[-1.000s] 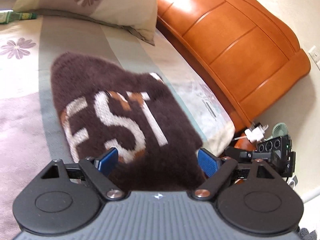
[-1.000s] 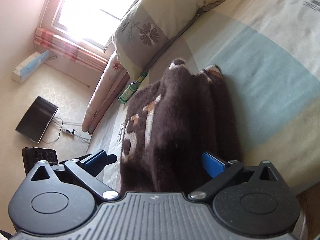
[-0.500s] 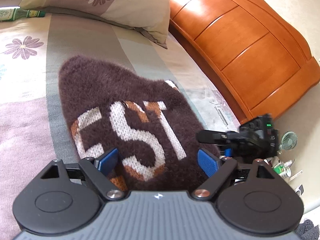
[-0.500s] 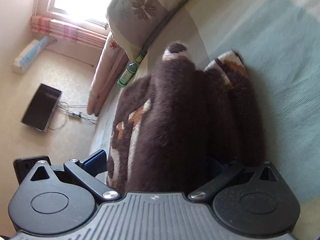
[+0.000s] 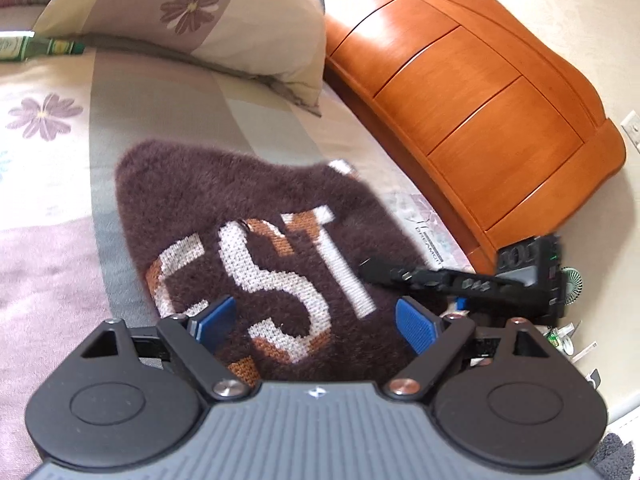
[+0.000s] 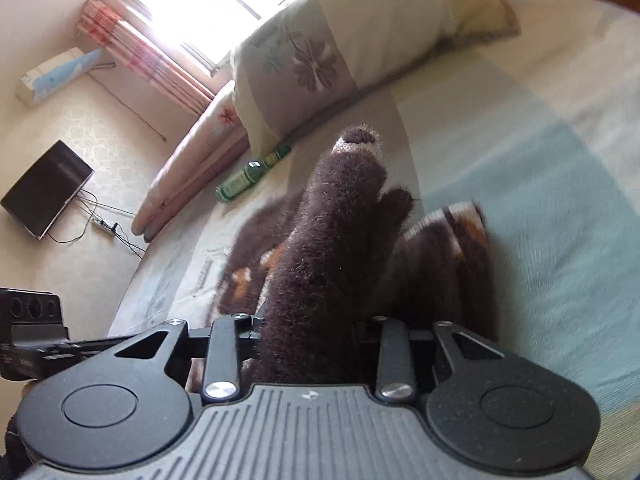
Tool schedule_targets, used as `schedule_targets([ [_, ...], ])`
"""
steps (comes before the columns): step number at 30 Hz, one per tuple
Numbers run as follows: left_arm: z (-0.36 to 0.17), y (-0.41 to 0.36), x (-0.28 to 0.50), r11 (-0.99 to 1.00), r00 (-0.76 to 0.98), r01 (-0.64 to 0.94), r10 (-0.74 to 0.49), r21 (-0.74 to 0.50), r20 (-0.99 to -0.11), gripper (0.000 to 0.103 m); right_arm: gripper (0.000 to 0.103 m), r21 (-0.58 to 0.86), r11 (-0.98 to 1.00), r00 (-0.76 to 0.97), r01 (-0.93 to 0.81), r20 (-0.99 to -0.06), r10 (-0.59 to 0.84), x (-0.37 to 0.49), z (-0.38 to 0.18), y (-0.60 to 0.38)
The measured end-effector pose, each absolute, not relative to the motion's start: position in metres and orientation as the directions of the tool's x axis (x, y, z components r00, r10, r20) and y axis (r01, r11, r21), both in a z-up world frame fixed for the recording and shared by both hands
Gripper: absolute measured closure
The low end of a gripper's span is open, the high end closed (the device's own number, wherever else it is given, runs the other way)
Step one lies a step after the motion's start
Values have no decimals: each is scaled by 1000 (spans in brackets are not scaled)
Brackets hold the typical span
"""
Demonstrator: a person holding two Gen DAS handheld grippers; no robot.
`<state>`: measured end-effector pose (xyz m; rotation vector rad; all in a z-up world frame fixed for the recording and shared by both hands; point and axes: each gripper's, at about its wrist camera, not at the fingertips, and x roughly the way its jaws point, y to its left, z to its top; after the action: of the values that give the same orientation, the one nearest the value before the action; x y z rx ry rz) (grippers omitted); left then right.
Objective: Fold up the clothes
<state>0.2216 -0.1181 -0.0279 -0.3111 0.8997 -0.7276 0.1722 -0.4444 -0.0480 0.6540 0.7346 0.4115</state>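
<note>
A bed (image 5: 168, 104) fills most of both views, its cover patched in cream, grey, mauve and pale blue-green blocks with printed purple flowers. A pillow (image 5: 192, 12) in the same floral cloth lies at the head end, and a green bottle (image 6: 250, 174) lies on the cover just beside the pillow's corner. An orange wooden headboard (image 5: 472, 92) with raised panels curves along the bed's edge. Beyond it the floor (image 6: 68, 128) is pale cream. A bright window (image 6: 216, 4) floods the room with daylight above a pink striped curtain (image 6: 148, 60). A dark flat panel (image 6: 44, 188) lies on the floor, with cables and a power strip (image 6: 105, 226) near it. A small fan (image 5: 570, 280) stands beside the headboard's end.
</note>
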Motion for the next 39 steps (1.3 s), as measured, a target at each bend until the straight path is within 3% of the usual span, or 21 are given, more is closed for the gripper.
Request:
schedule_targets([
  [6,-17,-137,214,708,396,515,-696,-483,-598,16,66,681,729,683,-65,-503,530,164,-49,-459],
  [13,-45,-159,227,720,337,525,-666,-454,-666,14,64,739,672,682,49,-516,518,166,-97,-471],
  [17,-47,-158,235,714,319,519,-671,-469,-669,11,57,619,784,715,39,-566,411,151,-66,-462],
  [21,-50,-155,236,720,325,503,-670,-478,-668,11,50,425,905,798,-21,-538,271,124,-14,-448],
  [24,-53,-150,237,713,326,482,-686,-510,-651,11,45,401,906,824,-138,-460,330,113,10,-430],
  [26,-55,-146,239,707,327,454,-698,-542,-637,11,45,384,903,798,-193,-473,372,117,3,-414],
  [29,-56,-142,241,698,325,431,-711,-572,-623,11,48,348,930,737,-119,-596,318,137,-40,-405],
  [31,-57,-140,243,688,317,429,-721,-585,-616,11,68,326,941,724,-86,-629,284,139,-59,-408],
  [39,-29,-141,220,734,371,411,-676,-540,-636,13,68,288,955,740,-66,-628,241,136,-73,-410],
])
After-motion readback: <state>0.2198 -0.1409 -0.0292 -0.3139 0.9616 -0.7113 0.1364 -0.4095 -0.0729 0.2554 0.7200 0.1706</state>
